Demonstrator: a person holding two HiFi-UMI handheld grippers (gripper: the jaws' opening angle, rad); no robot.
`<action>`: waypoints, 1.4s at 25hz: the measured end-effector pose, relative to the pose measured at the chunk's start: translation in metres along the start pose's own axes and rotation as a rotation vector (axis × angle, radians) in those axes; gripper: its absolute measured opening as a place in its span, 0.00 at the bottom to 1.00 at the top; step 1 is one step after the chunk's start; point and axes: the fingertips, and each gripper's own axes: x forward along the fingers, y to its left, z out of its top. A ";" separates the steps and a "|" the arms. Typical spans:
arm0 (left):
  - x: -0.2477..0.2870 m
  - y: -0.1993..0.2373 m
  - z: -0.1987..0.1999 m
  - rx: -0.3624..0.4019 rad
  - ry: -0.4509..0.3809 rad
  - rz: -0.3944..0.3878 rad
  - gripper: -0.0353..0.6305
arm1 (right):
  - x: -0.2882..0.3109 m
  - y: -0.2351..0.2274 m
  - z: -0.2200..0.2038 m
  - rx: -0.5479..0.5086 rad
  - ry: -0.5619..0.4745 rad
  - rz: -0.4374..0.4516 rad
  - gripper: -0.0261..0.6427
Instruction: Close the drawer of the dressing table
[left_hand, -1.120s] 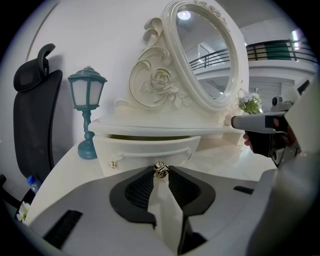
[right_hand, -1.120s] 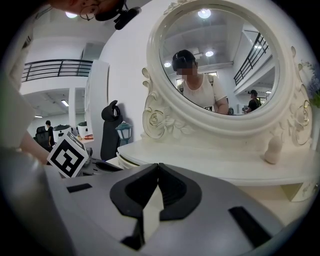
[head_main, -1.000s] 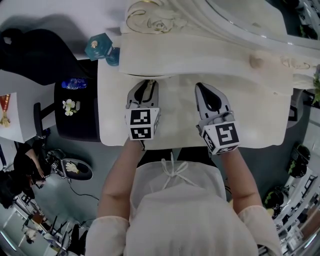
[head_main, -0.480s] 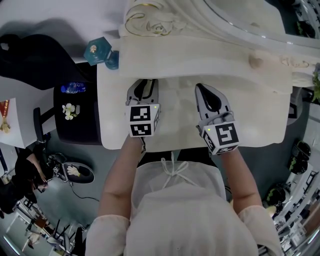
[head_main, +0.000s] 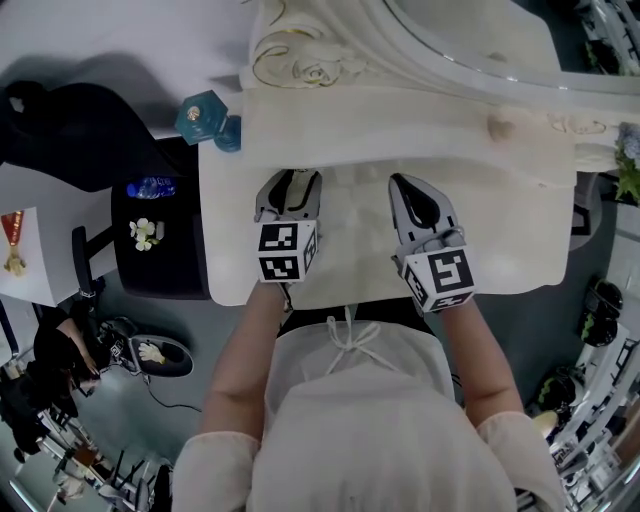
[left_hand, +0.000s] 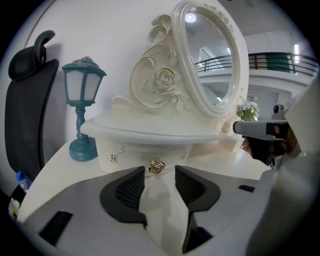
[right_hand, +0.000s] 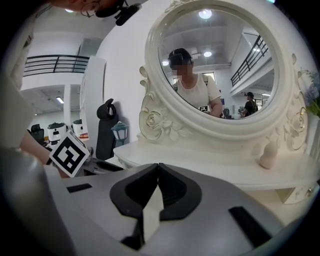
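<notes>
Inspection at this moment. The cream-painted wooden dressing table (head_main: 520, 255) with its oval mirror (right_hand: 215, 65) stands directly before me. The small cream drawer (left_hand: 172, 155) sits under the raised shelf, at the centre, and carries a little round gold knob (left_hand: 156, 165). Its front appears to sit back beneath the shelf edge. I judge it home or very nearly so, though I cannot confirm flushness from these views.

The left gripper (head_main: 288, 182) points at the drawer front. Its jaws stand apart and have just been opening. The gold knob lies in the gap at their tips, with clear space on either side and neither pad pressing on it. The right gripper (right_hand: 159, 167) hovers over the surface beside it, jaws together on nothing.

Handling assessment: the drawer is probably light, rigid painted wood, and should slide with little force. The knob is small, smooth and likely slippery, so it is a poor thing to pinch. For closing, I would press on the flat drawer front just beside the knob, squarely, to avoid racking it. The teal lantern-shaped lamp (left_hand: 82, 107) stands well to the left and is not at risk.
</notes>
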 end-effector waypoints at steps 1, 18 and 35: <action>-0.004 -0.001 -0.001 -0.013 -0.002 0.001 0.37 | -0.002 0.000 0.001 0.002 -0.001 -0.001 0.05; -0.106 -0.067 0.100 0.148 -0.226 0.001 0.26 | -0.067 -0.009 0.053 -0.022 -0.105 0.054 0.05; -0.173 -0.147 0.191 0.310 -0.414 -0.213 0.08 | -0.118 -0.032 0.115 -0.132 -0.231 0.059 0.05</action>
